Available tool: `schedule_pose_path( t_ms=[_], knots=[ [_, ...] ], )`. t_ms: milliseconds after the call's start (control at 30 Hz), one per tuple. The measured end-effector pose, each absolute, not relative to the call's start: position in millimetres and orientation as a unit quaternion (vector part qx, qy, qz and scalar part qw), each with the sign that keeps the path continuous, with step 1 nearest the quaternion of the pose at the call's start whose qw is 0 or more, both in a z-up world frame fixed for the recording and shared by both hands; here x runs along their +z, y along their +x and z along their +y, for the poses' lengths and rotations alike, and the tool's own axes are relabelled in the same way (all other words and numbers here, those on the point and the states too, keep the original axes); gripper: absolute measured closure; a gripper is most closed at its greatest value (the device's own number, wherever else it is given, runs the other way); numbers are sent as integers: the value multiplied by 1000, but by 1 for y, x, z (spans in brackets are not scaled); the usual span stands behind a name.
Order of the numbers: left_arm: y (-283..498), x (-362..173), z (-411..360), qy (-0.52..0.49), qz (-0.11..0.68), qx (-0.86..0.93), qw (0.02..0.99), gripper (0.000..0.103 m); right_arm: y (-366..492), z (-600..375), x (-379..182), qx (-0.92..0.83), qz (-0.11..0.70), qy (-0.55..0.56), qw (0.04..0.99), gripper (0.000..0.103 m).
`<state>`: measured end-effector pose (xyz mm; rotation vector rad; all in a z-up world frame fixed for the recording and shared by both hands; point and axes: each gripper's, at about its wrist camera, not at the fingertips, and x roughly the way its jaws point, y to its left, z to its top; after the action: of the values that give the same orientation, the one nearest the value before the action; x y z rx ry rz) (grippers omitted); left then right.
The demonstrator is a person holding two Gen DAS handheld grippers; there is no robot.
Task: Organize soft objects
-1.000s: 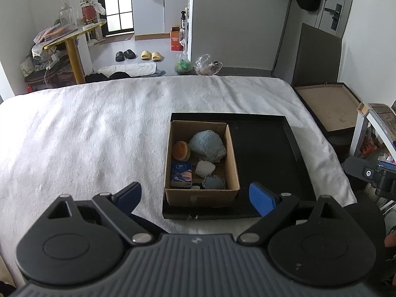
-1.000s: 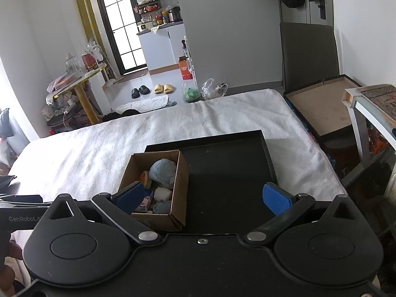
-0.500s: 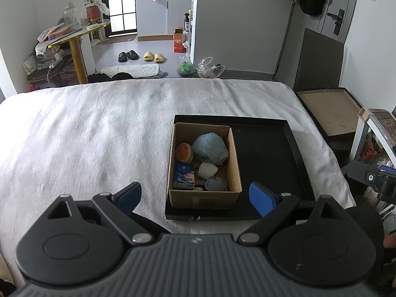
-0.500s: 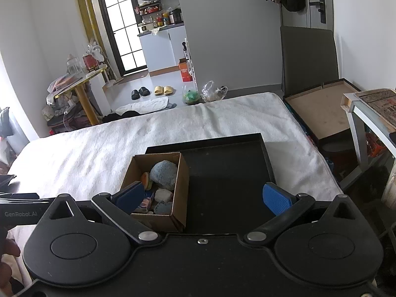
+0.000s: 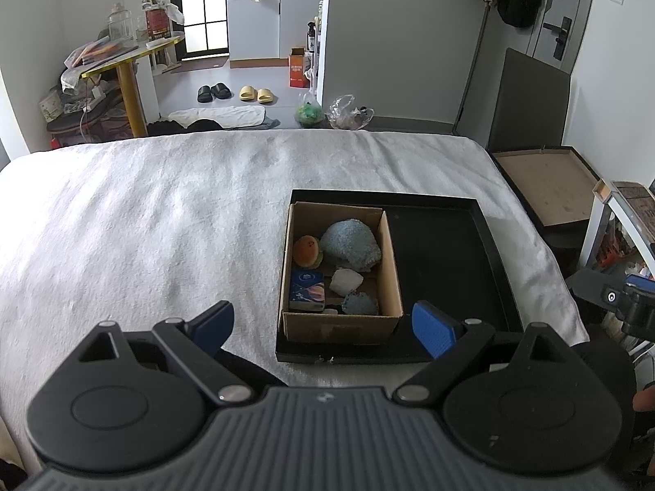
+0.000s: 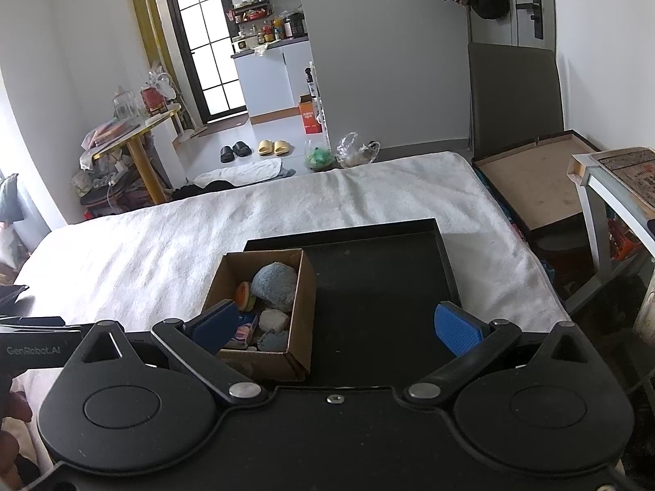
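A cardboard box (image 5: 389, 253) stands in the left part of a black tray (image 5: 446, 253) on the white bed. In the box lie a blue fuzzy cloth (image 5: 350, 245), an orange plush (image 5: 307, 250), a blue tissue pack (image 5: 307, 290), a white soft lump (image 5: 346, 280) and a small blue-grey piece (image 5: 359, 305). My left gripper (image 5: 323, 325) is open and empty, held back above the box's near edge. My right gripper (image 6: 339, 325) is open and empty above the tray (image 6: 376, 286), with the box (image 6: 305, 298) at its left finger.
The white bed cover (image 5: 143, 225) spreads left and behind the tray. A brown-bottomed tray (image 5: 548, 188) and a small white table (image 6: 614, 188) stand right of the bed. The right gripper's body (image 5: 622, 298) shows at the left view's right edge.
Both grippers have drawn back and risen slightly, so the box and tray look a little farther away. Both stay open and empty.
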<state>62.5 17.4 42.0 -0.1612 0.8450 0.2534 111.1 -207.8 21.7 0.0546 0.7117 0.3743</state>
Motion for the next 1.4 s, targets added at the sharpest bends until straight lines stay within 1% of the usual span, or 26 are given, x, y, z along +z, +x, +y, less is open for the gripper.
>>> schedule_pose_path(
  t_ms=[1400],
  knots=[
    [62, 36, 23, -81, 415, 125, 898, 10, 112, -206, 19, 185, 352, 24, 917, 0]
  ],
)
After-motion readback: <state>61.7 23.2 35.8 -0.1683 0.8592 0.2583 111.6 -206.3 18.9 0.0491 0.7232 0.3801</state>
